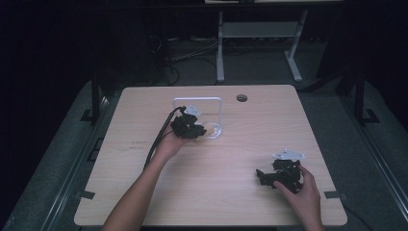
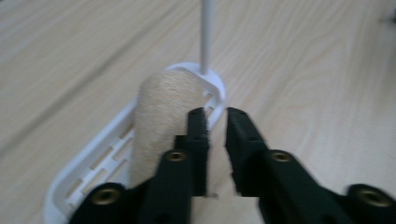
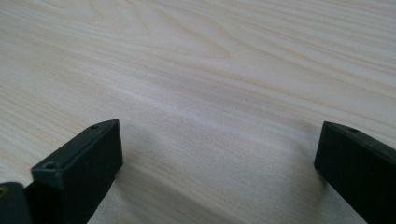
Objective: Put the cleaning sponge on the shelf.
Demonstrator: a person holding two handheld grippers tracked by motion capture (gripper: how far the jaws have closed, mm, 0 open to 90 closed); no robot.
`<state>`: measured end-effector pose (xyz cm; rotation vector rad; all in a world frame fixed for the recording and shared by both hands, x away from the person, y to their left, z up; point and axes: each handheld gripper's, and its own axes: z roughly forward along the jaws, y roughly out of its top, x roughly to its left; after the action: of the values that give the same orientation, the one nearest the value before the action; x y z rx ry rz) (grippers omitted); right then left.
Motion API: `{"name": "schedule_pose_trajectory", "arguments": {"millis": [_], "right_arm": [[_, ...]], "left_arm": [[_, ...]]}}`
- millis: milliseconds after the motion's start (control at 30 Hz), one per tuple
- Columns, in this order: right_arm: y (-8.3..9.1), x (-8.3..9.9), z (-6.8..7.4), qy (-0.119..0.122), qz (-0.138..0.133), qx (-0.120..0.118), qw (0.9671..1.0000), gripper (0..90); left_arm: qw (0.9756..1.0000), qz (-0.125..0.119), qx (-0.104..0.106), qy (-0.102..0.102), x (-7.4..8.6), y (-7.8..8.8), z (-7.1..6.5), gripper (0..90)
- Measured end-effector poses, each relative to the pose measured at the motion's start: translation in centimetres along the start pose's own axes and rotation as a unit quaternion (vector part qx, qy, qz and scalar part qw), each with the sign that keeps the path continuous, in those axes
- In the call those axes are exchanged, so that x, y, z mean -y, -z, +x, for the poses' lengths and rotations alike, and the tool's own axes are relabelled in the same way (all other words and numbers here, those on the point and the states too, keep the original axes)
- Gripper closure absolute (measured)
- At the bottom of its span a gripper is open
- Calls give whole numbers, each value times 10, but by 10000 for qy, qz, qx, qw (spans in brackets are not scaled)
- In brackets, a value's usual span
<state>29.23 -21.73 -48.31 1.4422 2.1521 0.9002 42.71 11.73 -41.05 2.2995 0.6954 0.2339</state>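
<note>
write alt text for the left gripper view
The left hand-held gripper, its two black jaws nearly together with nothing between them, points at a cream fuzzy roll lying in a white slotted tray. A thin white post rises from the tray's far end, on a pale wooden table.

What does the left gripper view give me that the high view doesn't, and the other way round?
Left gripper view: a beige roll lying in the slotted white tray, beside the shut fingers of the left gripper.
High view: the wire loop rising above the tray, the right gripper resting well apart, and a hole in the table.
Both: the left gripper at the tray, on the table.
</note>
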Motion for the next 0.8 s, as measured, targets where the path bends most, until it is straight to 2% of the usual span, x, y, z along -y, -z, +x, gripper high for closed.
{"name": "schedule_pose_trajectory", "arguments": {"millis": [33,133,200,400,567,800], "right_arm": [[0,0,0,1,0,-1,10000,5],[0,0,0,0,1,-1,10000,5],[0,0,0,-1,-2,0,10000,6],[0,0,0,-1,0,-1,10000,5],[0,0,0,-3,-1,0,10000,5],[0,0,0,-1,0,-1,10000,5]], "left_arm": [[9999,44,132,80,3,-2,-2,900],[9997,131,205,94,8,-6,-4,900],[9997,139,192,62,11,-7,-4,900],[9991,295,268,174,25,-21,-8,899],[9989,356,196,216,31,-29,-8,900],[9988,423,91,234,32,-28,-3,900]]}}
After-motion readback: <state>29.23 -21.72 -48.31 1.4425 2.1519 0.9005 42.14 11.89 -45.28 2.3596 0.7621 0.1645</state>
